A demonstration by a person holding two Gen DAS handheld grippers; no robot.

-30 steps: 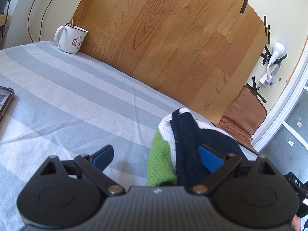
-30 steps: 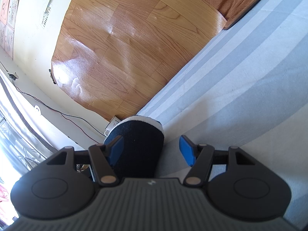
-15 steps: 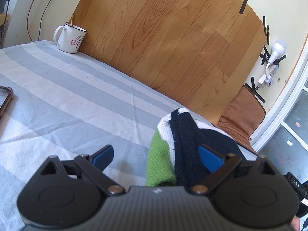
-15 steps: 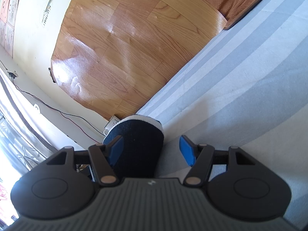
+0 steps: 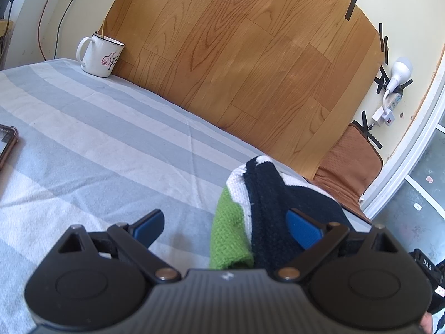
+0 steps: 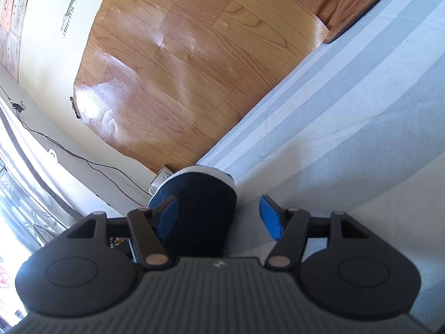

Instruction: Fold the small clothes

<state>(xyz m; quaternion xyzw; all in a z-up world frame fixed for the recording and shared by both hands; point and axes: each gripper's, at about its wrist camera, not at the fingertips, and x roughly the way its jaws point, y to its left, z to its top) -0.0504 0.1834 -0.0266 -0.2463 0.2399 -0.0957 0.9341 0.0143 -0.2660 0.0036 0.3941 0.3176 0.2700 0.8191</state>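
White mug (image 5: 99,56) with thin stick (image 5: 103,28) inside

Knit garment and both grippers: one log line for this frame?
left gripper: open, black, white and green knit garment between jaws | right gripper: open, same garment's dark end between jaws | striped grey cloth: under garment

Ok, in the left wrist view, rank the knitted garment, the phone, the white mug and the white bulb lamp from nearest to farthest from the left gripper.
1. Knitted garment: between the left gripper's fingers, against the right one.
2. Phone: left edge of the bed.
3. White mug and white bulb lamp: both far off, too close to call; mug at the bed's far-left corner, lamp on the right wall.
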